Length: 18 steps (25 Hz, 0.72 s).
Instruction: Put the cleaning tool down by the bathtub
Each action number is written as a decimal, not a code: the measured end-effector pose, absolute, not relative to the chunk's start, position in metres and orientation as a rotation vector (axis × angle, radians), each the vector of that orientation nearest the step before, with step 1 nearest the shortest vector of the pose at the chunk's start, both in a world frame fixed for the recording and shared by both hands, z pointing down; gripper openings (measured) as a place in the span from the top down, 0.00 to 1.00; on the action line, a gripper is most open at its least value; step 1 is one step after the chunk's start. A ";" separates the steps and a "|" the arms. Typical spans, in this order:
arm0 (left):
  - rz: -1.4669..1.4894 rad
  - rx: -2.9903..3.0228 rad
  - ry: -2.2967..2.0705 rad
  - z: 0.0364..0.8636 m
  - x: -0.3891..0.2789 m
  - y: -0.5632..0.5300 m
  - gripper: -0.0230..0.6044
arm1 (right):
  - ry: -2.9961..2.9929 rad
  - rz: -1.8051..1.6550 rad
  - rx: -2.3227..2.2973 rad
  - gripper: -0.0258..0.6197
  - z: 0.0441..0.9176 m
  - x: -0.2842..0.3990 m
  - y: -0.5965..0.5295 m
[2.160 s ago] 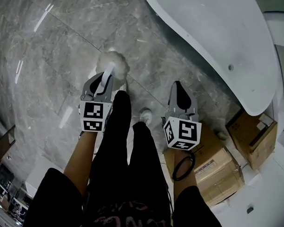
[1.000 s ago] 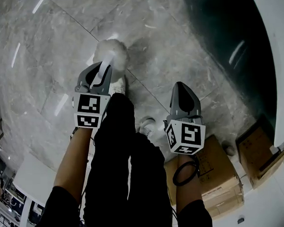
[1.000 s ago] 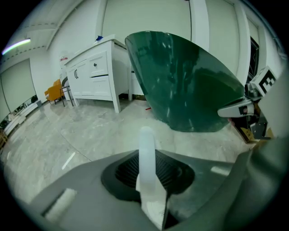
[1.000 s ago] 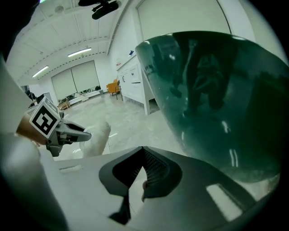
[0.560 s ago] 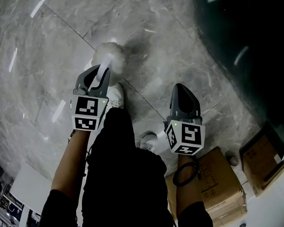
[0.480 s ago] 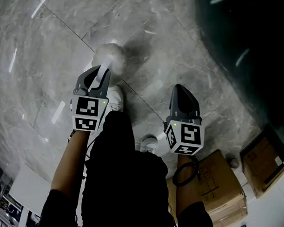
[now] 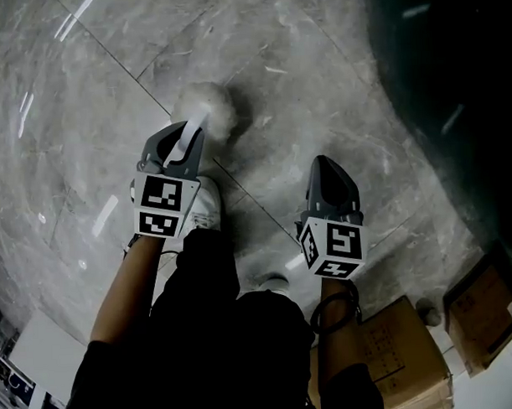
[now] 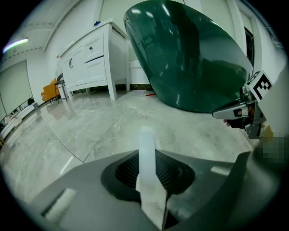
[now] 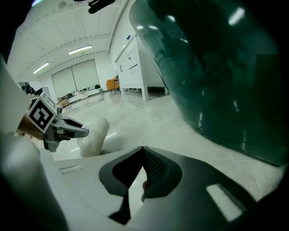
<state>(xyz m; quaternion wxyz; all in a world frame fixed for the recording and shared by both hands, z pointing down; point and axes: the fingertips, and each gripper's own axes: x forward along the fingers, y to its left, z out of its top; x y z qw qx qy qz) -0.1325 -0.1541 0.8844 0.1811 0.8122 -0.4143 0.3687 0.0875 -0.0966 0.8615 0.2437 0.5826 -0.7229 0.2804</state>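
The cleaning tool is a white handle ending in a fluffy white head, which hangs low over the grey marble floor. My left gripper is shut on the handle, which sticks out past its tips. The right gripper hangs to the right, shut with nothing in it. The bathtub has a dark green outer wall and fills the upper right. It looms close ahead in the left gripper view and the right gripper view. The fluffy head also shows left of the right gripper.
Cardboard boxes stand on the floor at the lower right. The person's dark trouser legs and a white shoe are below the grippers. A white cabinet stands left of the tub.
The person has stepped forward, left shoe now under the left gripper. The tub has slid toward the right edge. Both grippers keep their hold and spacing.
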 end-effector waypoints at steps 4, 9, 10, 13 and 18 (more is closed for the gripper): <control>1.050 2.315 -1.167 0.901 -0.129 -0.156 0.83 | -1.986 0.761 1.588 0.94 0.881 0.090 -0.098; 1.022 2.362 -1.185 0.907 -0.122 -0.167 0.83 | -2.009 0.742 1.604 0.94 0.897 0.091 -0.105; 1.016 2.369 -1.191 0.908 -0.121 -0.168 0.83 | -2.014 0.740 1.609 0.94 0.899 0.090 -0.106; 0.999 2.388 -1.208 0.910 -0.117 -0.172 0.82 | -2.026 0.740 1.623 0.94 0.903 0.091 -0.106; 0.995 2.421 -1.196 0.916 -0.109 -0.180 0.82 | -2.026 0.748 1.636 0.94 0.912 0.097 -0.103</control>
